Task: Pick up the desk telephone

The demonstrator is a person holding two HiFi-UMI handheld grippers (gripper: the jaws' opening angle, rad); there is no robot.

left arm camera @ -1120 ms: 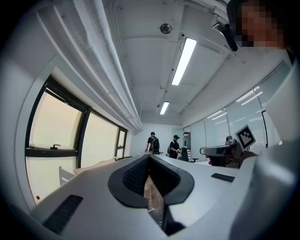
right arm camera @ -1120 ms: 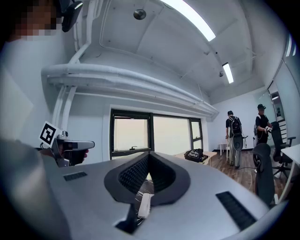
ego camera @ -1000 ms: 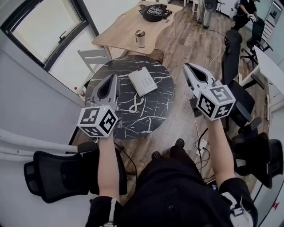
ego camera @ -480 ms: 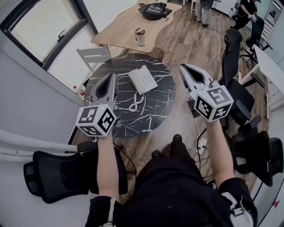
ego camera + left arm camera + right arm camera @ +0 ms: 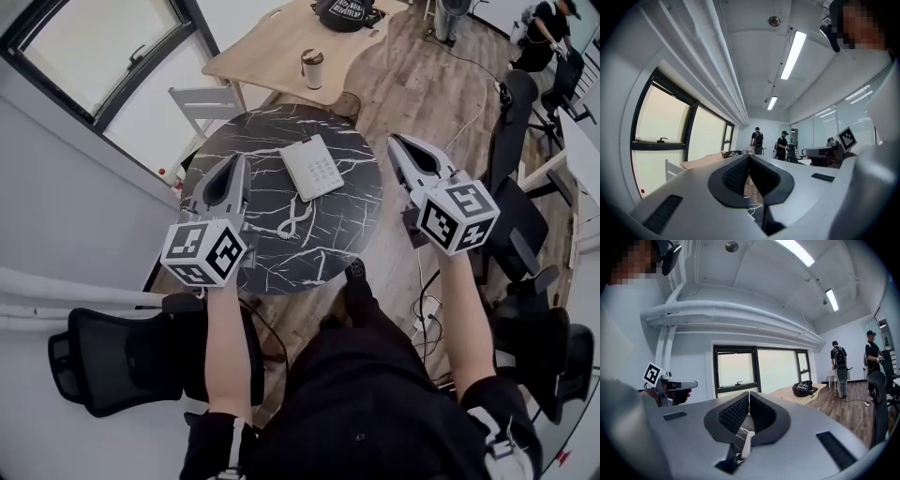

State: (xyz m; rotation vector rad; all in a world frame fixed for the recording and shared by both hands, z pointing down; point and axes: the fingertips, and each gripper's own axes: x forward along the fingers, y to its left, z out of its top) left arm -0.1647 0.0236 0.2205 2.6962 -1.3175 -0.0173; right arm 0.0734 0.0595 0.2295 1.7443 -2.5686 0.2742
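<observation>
Marble table (image 5: pixel 328 234), left claw (image 5: pixel 241 162), right claw (image 5: pixel 395 142) held level, closed

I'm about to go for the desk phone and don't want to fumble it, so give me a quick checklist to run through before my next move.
1. The desk telephone is in view, lying flat on the round table: ok.
2. The left claw is open for a grasp: not ok, jaws together, empty.
3. The right claw is open: not ok, jaws together, empty.
4. The claws have reached the phone: not ok, neither touches it.
5. The coiled cord is out of the approach: not ok, it lies on the phone's near side.
6. The handset is seated: cannot tell.
</observation>
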